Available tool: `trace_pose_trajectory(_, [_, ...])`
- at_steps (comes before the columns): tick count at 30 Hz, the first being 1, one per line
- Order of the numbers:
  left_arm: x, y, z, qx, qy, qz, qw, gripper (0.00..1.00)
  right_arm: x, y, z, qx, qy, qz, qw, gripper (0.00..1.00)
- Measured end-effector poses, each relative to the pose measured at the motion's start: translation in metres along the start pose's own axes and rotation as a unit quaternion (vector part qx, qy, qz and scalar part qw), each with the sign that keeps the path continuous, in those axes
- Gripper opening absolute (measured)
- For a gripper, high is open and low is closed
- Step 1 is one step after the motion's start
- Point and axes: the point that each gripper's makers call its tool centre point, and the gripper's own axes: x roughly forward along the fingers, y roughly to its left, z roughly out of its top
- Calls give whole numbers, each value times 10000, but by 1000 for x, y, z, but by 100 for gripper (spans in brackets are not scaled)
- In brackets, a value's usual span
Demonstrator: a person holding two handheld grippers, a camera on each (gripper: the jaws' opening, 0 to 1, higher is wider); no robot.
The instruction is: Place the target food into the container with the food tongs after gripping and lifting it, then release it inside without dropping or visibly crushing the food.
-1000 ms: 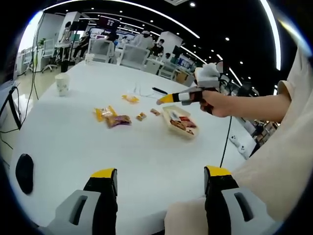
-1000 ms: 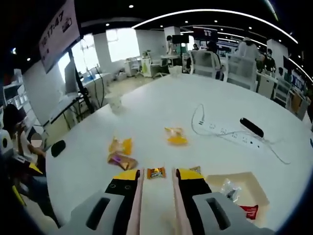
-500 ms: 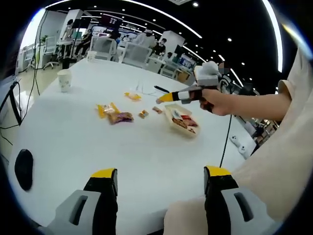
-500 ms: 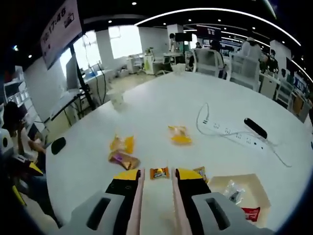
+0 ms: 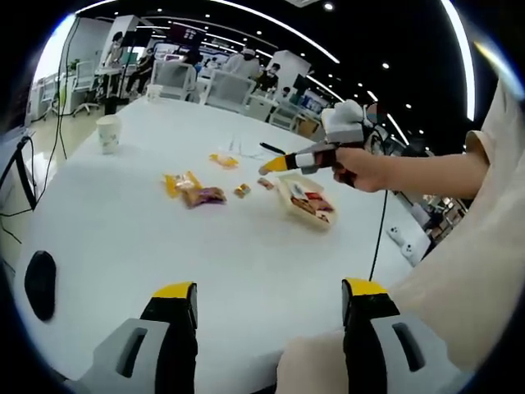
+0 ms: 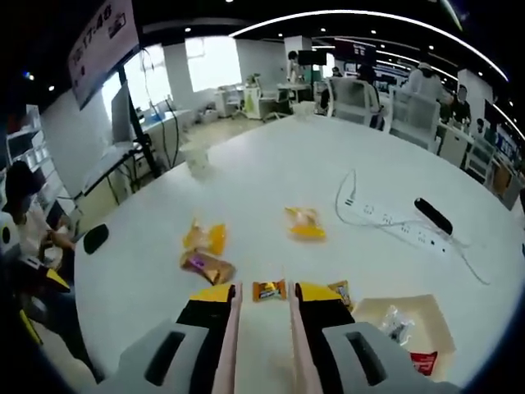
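A small orange-wrapped candy (image 6: 268, 289) lies on the white table (image 6: 271, 176) just past the tips of my right gripper (image 6: 266, 294). Its jaws stand a narrow gap apart, pale pink strips lining their insides, nothing between them. Right of the tips sits a beige container (image 6: 426, 316) with a clear wrapper and a red packet in it. In the left gripper view a hand holds the right gripper (image 5: 275, 165) above the table beside the container (image 5: 305, 199) and the small candy (image 5: 241, 190). My left gripper (image 5: 269, 289) hangs wide open over the near table edge.
More snacks lie about: a yellow packet (image 6: 305, 223), another yellow one (image 6: 205, 238), a purple-brown one (image 6: 207, 265) and a candy (image 6: 338, 290). A power strip (image 6: 394, 222) with its cable, a paper cup (image 5: 107, 134) and a black mouse (image 5: 41, 283) also sit on the table.
The right gripper has drifted slightly, its tips staying just short of the small candy. The left gripper has held still and open.
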Motion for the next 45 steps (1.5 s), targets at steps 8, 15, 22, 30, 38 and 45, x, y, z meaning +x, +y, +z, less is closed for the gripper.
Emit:
trace_pose_trajectory(8, [-1,2,0,-54,15,14,10000,71,9,4,-5,-28,116,62,9999,29])
trace_pose_trajectory(15, [0,5,-2,-108,30,43,9999,71,17,3,-6,-82,200,96,9997,29])
trace_pose_trajectory(22, [1,7,-2,-146,52,59,9999,71,25,2,-11,-140,338,97,9993,29])
trace_pose_trajectory(30, [0,11,-3,-196,78,98,9997,71,38,-3,-21,-310,517,72,9982,28])
trace_pose_trajectory(38, [1,11,-6,-242,119,118,9996,71,49,-4,-24,-398,568,125,9975,28])
trace_pose_trajectory(45, [2,13,-6,-295,107,146,9994,71,55,-6,-26,-622,646,104,9959,27])
